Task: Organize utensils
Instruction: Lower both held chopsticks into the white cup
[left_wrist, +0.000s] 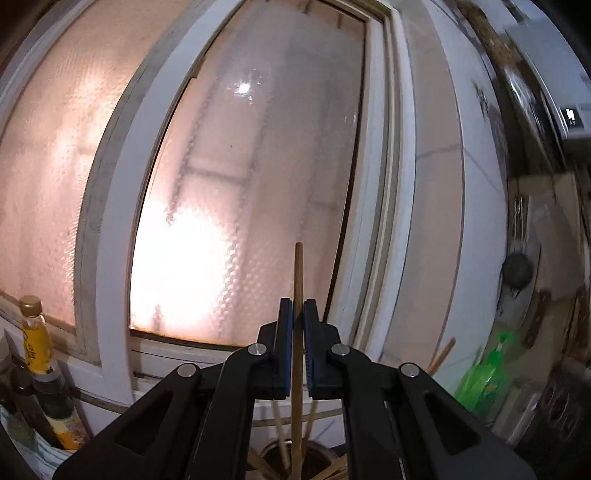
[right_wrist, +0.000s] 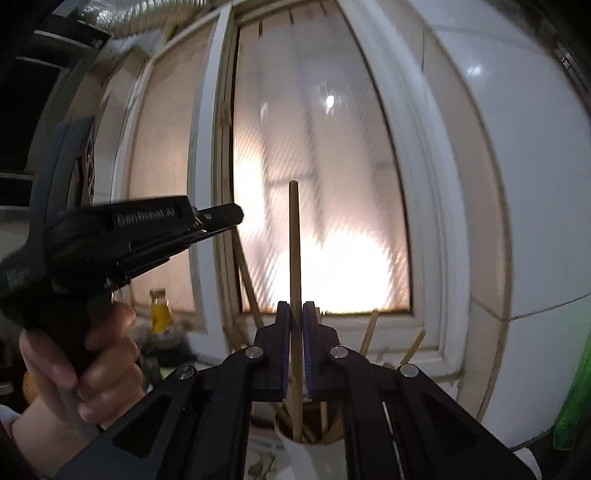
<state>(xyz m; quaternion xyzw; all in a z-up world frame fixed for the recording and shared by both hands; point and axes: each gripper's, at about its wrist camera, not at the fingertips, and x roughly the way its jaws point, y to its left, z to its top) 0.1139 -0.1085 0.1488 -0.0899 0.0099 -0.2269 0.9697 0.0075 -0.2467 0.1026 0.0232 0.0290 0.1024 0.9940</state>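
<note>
Right now both grippers clamp a wooden chopstick each, in front of a frosted window. On the left wrist view, the left gripper (left_wrist: 297, 310) has its blue pads pressed together on a chopstick (left_wrist: 298, 269) that stands upright, its tip pointing to twelve o'clock past the fingertips and its lower end running down to six o'clock into a round holder (left_wrist: 273, 458) where more sticks lean. A yellow-capped bottle (left_wrist: 35, 332) stands at nine o'clock, a green spray bottle (left_wrist: 480, 380) at four o'clock. On the right wrist view, the right gripper (right_wrist: 296, 312) is likewise closed on an upright stick (right_wrist: 294, 240) whose foot sits in a white cup (right_wrist: 306, 454) at six o'clock among other chopsticks. At nine o'clock a hand (right_wrist: 85, 365) holds the other black gripper, seen side-on.
</note>
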